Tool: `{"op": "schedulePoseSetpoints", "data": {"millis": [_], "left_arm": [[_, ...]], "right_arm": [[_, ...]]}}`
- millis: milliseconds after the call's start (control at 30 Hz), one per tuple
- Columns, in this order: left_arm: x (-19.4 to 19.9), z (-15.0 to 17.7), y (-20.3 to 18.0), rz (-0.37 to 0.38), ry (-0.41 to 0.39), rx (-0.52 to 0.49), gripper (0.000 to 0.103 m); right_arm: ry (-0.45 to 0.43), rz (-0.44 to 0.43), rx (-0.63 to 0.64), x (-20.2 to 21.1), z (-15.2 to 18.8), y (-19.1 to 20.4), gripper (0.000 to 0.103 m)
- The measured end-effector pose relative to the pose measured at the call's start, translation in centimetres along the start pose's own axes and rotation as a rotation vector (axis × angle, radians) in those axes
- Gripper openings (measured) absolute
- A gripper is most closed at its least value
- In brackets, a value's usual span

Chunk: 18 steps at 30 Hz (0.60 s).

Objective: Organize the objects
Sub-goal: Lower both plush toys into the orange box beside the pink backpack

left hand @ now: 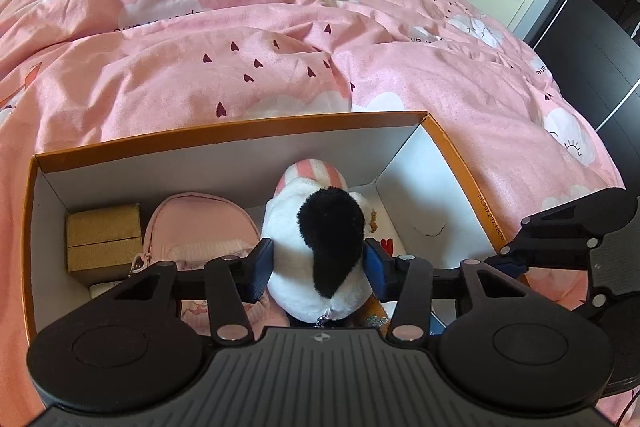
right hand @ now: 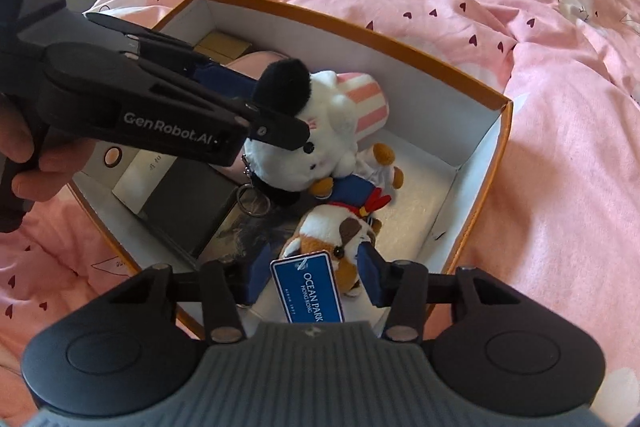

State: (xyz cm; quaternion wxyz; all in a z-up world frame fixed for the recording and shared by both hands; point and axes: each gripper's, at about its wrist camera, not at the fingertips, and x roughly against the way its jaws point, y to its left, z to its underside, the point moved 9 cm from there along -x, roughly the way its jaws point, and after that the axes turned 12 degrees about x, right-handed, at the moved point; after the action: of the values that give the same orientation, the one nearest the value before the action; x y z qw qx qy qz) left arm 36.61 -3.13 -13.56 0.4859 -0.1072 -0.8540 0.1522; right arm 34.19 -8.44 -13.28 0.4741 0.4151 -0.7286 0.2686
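Both grippers point steeply down into an open orange-rimmed cardboard box with white inner walls (left hand: 224, 171), which sits on a bed covered by a pink quilt with heart and cloud print (left hand: 280, 27).

Left gripper (left hand: 318, 269): a hand (right hand: 28, 151) grips its black handle at the left edge of the right wrist view. Jaws clenched on a white plush toy with a black ear and a pink-striped part (left hand: 316, 247); the blue pads press its sides. Its metal key ring (right hand: 253, 201) hangs below. The toy sits mid-box, beside a pink zipped fabric pouch (left hand: 200, 227) and a gold glittery rectangular box (left hand: 104, 243) to the left.

Right gripper (right hand: 316, 273): jaws straddle a brown-and-white plush animal in a blue sailor collar (right hand: 340, 231), lying on the box floor at the near right. Its head and a blue "OCEAN PARK" hang tag (right hand: 308, 287) lie between the pads. Contact of pads with plush: cannot tell.

A dark flat rectangular case (right hand: 188, 203) lies at the near left of the box.
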Motion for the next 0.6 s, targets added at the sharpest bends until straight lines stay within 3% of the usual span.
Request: {"op": "schedulePoseSetpoints", "data": {"millis": [67,167,200,400,500,567,600], "left_arm": [[0.1,0.2,-0.1,-0.009,-0.008,0.0,0.053],[0.2,0.3,-0.1,-0.018,-0.018,0.008,0.053],[0.2,0.4,-0.1,-0.021,-0.018,0.011,0.052],[0.0,0.5,0.1,-0.026,-0.02,0.038,0.052],[-0.3,0.6,0.1,-0.036,-0.014,0.039,0.051],[-0.4,0.7,0.0,-0.047,-0.012,0.026,0.051],[-0.5,0.8,-0.1,-0.052,-0.008,0.018,0.051]], "right_arm": [[0.007,0.006,-0.007,-0.7,-0.1,0.1,0.049],[0.021,0.047,0.004,-1.9,-0.2,0.3,0.037],[0.034,0.083,0.012,-2.4,-0.2,0.2,0.023],[-0.01,0.191,-0.064,-3.0,-0.9,-2.0,0.02],[-0.028,0.201,-0.091,-3.1,-1.4,-2.5,0.019],[-0.04,0.218,-0.108,-3.1,-1.6,-3.0,0.016],[-0.05,0.229,-0.118,-3.0,-1.8,-3.5,0.008]]}}
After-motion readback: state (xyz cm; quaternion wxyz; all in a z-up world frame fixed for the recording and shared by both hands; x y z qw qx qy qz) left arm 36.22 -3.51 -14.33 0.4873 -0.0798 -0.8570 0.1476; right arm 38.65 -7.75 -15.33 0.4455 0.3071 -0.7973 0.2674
